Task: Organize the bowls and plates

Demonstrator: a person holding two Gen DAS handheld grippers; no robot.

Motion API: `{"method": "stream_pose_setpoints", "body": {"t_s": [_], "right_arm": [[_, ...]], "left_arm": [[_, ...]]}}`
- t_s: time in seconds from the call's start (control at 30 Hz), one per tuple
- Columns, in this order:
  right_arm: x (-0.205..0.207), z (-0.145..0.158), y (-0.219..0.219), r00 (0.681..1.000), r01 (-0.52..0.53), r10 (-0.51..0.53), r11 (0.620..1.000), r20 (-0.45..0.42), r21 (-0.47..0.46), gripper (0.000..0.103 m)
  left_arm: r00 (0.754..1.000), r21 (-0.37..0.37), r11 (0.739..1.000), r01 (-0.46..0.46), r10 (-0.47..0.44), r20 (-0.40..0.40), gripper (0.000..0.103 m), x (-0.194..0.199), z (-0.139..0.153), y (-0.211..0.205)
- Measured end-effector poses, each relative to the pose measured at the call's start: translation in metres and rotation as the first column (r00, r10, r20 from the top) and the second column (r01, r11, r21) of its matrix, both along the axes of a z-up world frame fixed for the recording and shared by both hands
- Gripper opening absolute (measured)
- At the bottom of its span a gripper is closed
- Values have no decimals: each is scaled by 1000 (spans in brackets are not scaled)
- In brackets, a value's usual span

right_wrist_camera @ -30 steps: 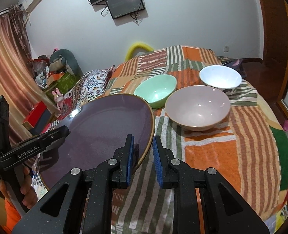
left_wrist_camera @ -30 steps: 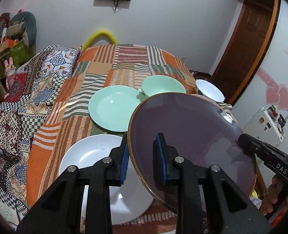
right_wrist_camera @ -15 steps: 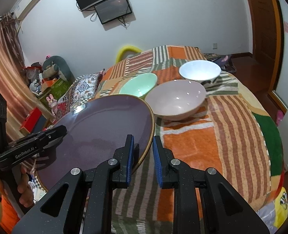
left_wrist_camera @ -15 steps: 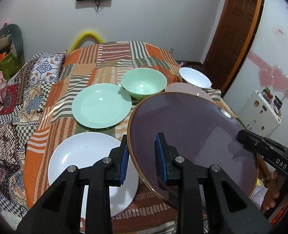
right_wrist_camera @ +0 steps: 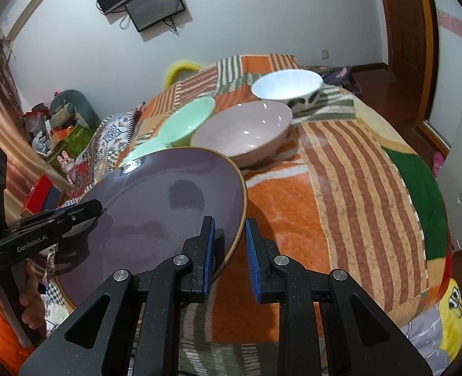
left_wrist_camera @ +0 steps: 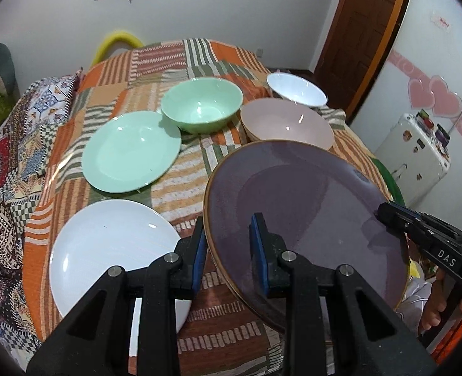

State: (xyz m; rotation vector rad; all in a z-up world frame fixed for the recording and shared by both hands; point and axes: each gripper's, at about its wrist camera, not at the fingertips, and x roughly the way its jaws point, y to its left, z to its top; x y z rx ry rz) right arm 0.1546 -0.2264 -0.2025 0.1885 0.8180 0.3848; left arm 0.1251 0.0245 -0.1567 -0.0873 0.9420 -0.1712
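Note:
A large purple plate with a brown rim is held in the air above the blanket by both grippers. My left gripper is shut on its left rim. My right gripper is shut on the opposite rim, and it also shows in the left wrist view. The purple plate also shows in the right wrist view. On the blanket lie a white plate, a green plate, a green bowl, a pink bowl and a white bowl.
The dishes rest on a striped patchwork blanket over a bed. A small white fridge stands at the right, beside a wooden door. Toys and boxes pile up at the left.
Both grippers have carried the purple plate to the right. The pink bowl and white bowl have come into fuller view in the left wrist camera.

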Motion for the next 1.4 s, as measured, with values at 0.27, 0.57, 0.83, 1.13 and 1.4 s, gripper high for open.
{"method": "stream_pose_setpoints", "body": {"t_s": [0.27, 0.57, 0.83, 1.13, 1.4], "right_arm": [[3, -16, -8, 998, 15, -14, 1000, -54, 3, 19], [8, -31, -14, 994, 18, -18, 1000, -104, 4, 19], [9, -39, -14, 991, 17, -17, 1000, -136, -5, 19], [11, -46, -11, 988, 1, -4, 1000, -155, -18, 20], [12, -43, -10, 988, -8, 4, 1000, -156, -28, 25]], "left_arm": [[995, -13, 1000, 14, -15, -97, 28, 15, -23, -7], [980, -24, 1000, 15, -19, -199, 29, 26, -48, -11], [968, -41, 999, 13, -23, -249, 29, 26, -63, -11], [957, -75, 997, -6, -16, -291, 28, 27, -75, -3], [973, -55, 998, -28, 15, -231, 28, 20, -57, 2]]}}
